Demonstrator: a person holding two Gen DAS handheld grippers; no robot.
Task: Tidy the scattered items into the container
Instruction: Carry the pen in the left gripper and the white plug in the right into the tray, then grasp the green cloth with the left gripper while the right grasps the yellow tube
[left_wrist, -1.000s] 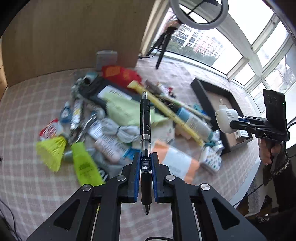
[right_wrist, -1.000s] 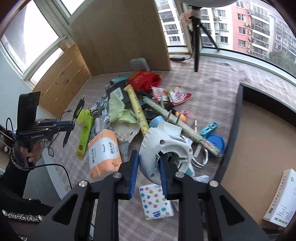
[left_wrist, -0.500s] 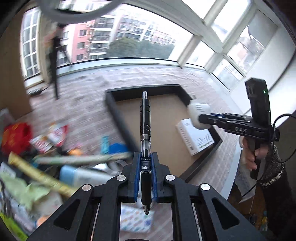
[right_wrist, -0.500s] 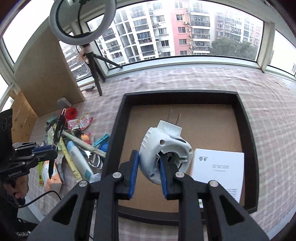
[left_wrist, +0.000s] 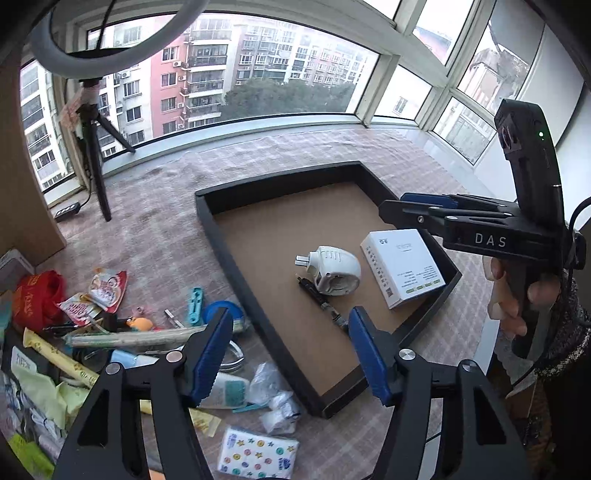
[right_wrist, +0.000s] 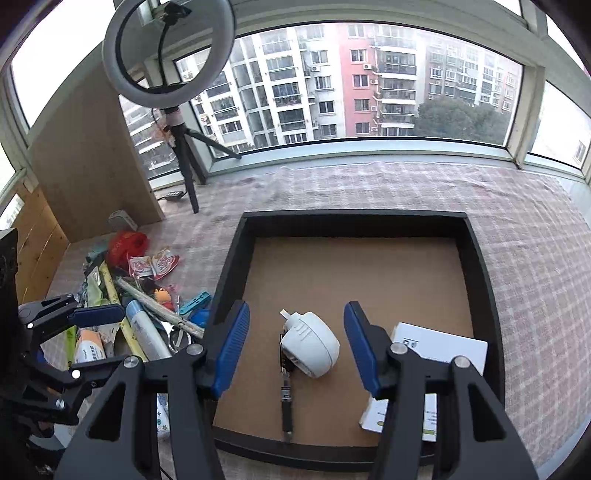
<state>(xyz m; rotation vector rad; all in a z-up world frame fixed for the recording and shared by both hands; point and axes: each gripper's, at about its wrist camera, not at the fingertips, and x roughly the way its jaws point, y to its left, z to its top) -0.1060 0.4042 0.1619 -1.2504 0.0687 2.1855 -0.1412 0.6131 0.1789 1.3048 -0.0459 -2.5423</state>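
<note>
A black tray with a brown floor (left_wrist: 229, 254) (right_wrist: 354, 223) lies on the checked cloth. In it lie a white plug device (left_wrist: 334, 267) (right_wrist: 310, 349), a black pen (left_wrist: 321, 301) (right_wrist: 286, 391) beside it, and a white box (left_wrist: 402, 266) (right_wrist: 439, 350). My left gripper (left_wrist: 291, 350) is open and empty above the tray's near left edge. My right gripper (right_wrist: 295, 347) is open and empty above the plug device; it also shows in the left wrist view (left_wrist: 428, 206).
A heap of scattered items lies left of the tray: a red bag (left_wrist: 35, 295), snack packets (left_wrist: 107, 288), a yellow stick (left_wrist: 55, 356), a white tube (right_wrist: 142, 330), a star-print tissue pack (left_wrist: 256, 458). A ring light on a tripod (right_wrist: 170, 51) stands at the back.
Both grippers swung from the heap to the tray and opened. The pen and the plug device left the jaws and now lie on the tray floor.
</note>
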